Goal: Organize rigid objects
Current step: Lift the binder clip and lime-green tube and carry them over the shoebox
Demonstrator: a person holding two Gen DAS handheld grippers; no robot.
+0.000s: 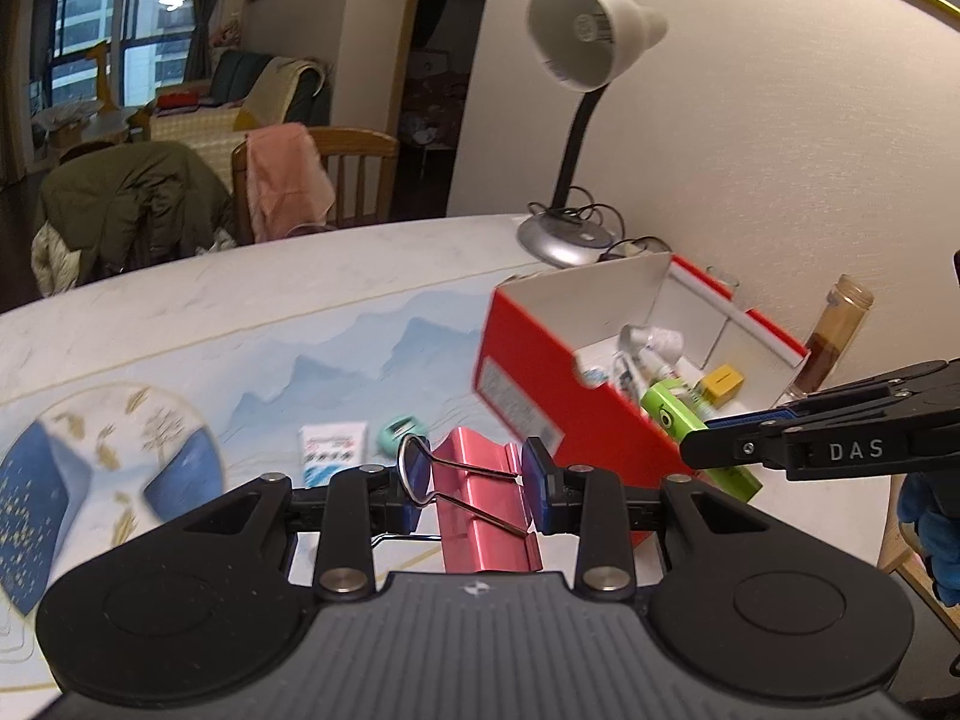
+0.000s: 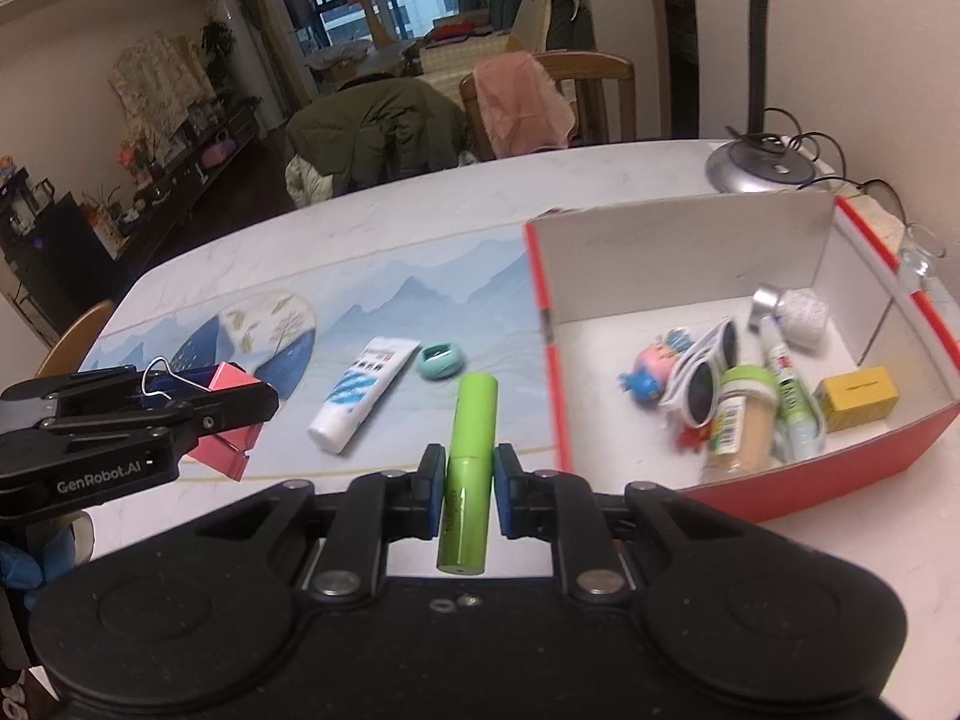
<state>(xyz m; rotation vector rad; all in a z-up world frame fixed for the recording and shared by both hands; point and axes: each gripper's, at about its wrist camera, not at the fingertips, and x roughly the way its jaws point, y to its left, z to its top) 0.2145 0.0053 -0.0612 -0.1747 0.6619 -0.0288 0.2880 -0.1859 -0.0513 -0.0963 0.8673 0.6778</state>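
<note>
Dining table [image 2: 420,210] with a half-filled red box [image 2: 840,450]
Both grippers carry loads above the table: the left gripper [image 1: 477,483] clamps a pink clip [image 1: 480,504], the right gripper [image 2: 470,489] clamps a green tube [image 2: 468,474]. Sunglasses [image 2: 705,372], a yellow block [image 2: 858,396] and bottles lie boxed already; a white tube [image 2: 360,390] and teal case [image 2: 441,360] remain out, and the box's near wall stands between loads and floor

White desk lamp [image 1: 591,36] by the wall, wooden chair [image 2: 591,93] draped with pink cloth [image 2: 519,99], window [image 1: 114,30] behind.
</note>
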